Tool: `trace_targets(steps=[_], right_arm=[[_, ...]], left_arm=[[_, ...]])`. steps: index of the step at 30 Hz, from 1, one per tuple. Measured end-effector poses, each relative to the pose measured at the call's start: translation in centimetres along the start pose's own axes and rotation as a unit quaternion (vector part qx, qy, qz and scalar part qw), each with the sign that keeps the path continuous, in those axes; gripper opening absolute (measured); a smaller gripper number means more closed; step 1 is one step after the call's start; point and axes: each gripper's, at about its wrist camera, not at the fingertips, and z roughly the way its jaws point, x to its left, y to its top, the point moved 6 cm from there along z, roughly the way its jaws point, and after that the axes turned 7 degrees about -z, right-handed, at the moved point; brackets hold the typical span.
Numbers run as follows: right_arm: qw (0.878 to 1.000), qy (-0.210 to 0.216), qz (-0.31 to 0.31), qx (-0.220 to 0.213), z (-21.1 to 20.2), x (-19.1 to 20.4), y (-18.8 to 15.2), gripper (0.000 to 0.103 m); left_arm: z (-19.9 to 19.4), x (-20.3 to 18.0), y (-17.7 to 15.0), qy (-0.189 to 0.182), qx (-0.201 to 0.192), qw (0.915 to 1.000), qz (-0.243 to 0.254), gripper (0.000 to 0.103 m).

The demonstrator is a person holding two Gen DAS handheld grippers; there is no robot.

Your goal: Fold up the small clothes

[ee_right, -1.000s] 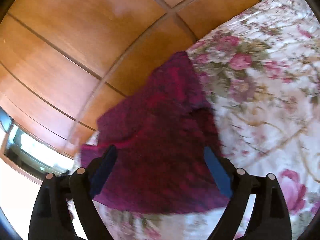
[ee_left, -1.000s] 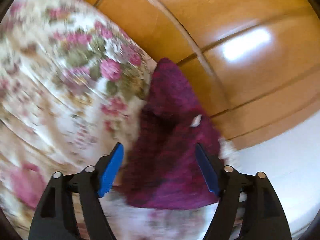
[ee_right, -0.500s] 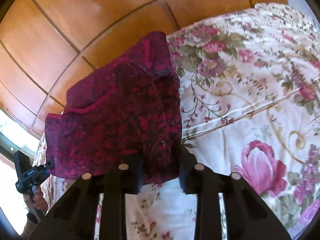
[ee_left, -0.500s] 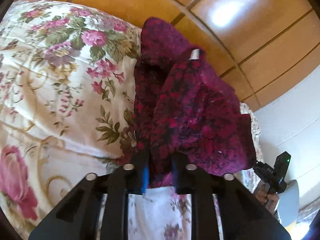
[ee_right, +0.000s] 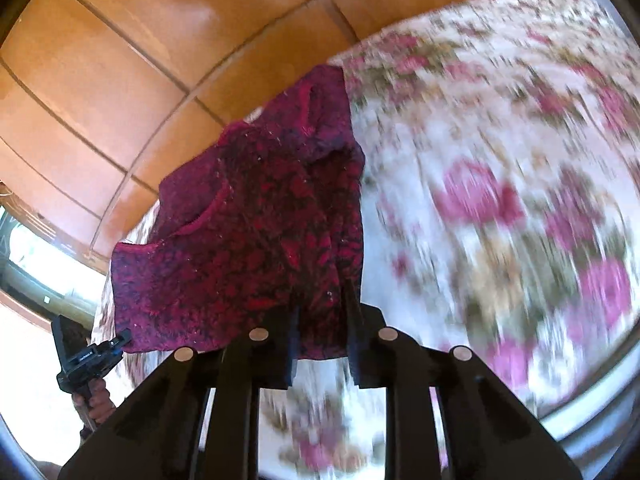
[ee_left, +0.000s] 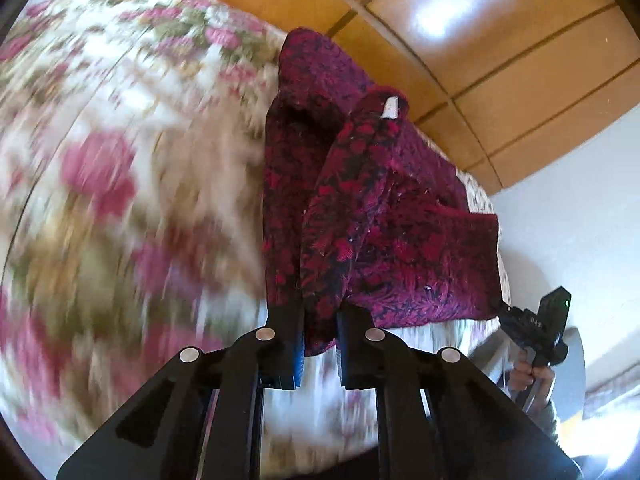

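Left wrist view: my left claw (ee_left: pixel 318 334) is clamped on the near hem of the maroon knit garment (ee_left: pixel 384 216), its jaws having just closed onto the cloth. My right claw (ee_right: pixel 322 330) has just closed too and pinches the same hem at its other corner, so the edge hangs taut between them. I hold both corners so the hem can travel as one straight line. The rest of the garment lies on the floral bedspread (ee_left: pixel 120 160), its far end toward the wooden panelling (ee_left: pixel 500 60) beyond the bed.
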Motion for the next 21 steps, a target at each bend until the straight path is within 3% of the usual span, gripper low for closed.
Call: trace_targets(steps=[3,5,7,9,10,11,15,21], right_arm=[[0.999,-0.010,-0.002,0.033,-1.1,-0.2,-3.1,0.015],[0.999,-0.014,-0.007,0.043,-1.2,-0.4,-3.9,0.015],[0.999,-0.023,-0.024,0.044,-1.1,-0.1,-3.7,0.025],[0.999,-0.033,-0.030,0.028,-1.3,0.2,-2.6,0.046],[0.998,-0.040,-0.038,0.018,-1.4,0.3,-2.1,0.050],[0.998,-0.049,-0.049,0.007,-1.6,0.7,-1.4,0.056],[0.993,-0.074,-0.091,-0.024,-1.4,2.6,1.3,0.058],[0.980,-0.097,-0.167,-0.036,1.8,6.2,4.2,0.058]], left_arm=[[-1.0,0.5,-2.0,-0.003,0.009,1.0000,0.000,0.011],[-1.3,0.1,-2.2,0.020,0.000,0.9994,0.027,0.017],[-1.3,-0.5,-1.4,0.026,-0.003,0.9986,0.046,0.022],[-1.8,-0.8,-0.4,0.049,-0.021,0.9970,0.056,0.050],[-2.2,-0.6,0.2,0.053,-0.030,0.9964,0.059,0.055],[-2.4,-0.9,1.2,0.054,-0.044,0.9955,0.064,0.056],[-3.7,-1.8,3.9,0.085,-0.087,0.9878,0.097,0.056],[-1.7,-3.8,6.1,0.132,-0.091,0.9728,0.167,0.056]])
